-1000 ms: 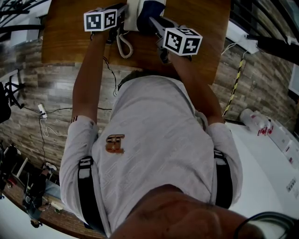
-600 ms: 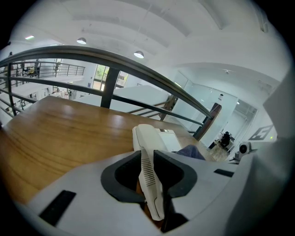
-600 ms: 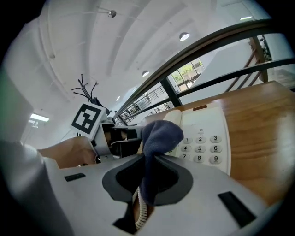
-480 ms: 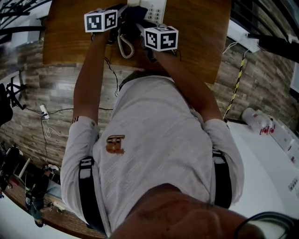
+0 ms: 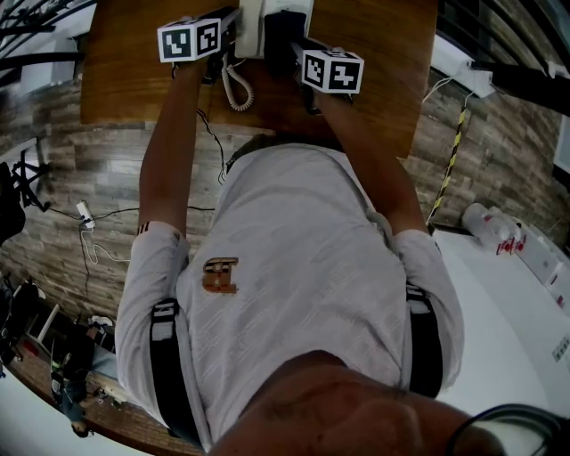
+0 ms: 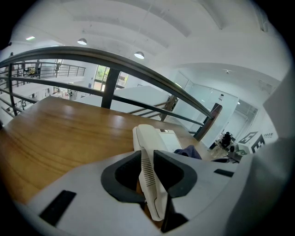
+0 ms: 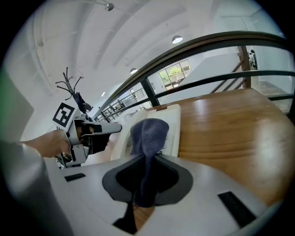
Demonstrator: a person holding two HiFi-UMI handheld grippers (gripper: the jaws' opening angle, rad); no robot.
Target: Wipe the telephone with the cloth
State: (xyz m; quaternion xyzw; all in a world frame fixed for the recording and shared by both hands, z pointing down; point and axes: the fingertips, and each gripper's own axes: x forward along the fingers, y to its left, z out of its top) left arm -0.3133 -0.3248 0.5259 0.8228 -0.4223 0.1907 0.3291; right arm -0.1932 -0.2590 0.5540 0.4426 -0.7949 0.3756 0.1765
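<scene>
A white telephone (image 5: pixel 253 12) sits at the far edge of the wooden table (image 5: pixel 125 71); its coiled cord (image 5: pixel 237 89) hangs toward me. My left gripper (image 6: pixel 148 174) is shut on the white handset (image 6: pixel 150 184), held edge-up just in front of the telephone base (image 6: pixel 162 138). My right gripper (image 7: pixel 146 177) is shut on a dark blue cloth (image 7: pixel 147 133), whose free end lies against the telephone base (image 7: pixel 173 122). In the head view the cloth (image 5: pixel 283 31) covers the right part of the telephone. In the right gripper view, the left gripper (image 7: pixel 92 131) is at the left.
A metal railing (image 6: pixel 138 69) runs behind the table's far edge. Bare wood (image 7: pixel 230 124) stretches right of the telephone. Cables (image 5: pixel 85 214) lie on the plank floor at the left, and a white counter (image 5: pixel 508 294) with bottles stands at the right.
My right gripper swept left across the telephone with the cloth, then came back to the right. The left gripper has stayed in place with the handset.
</scene>
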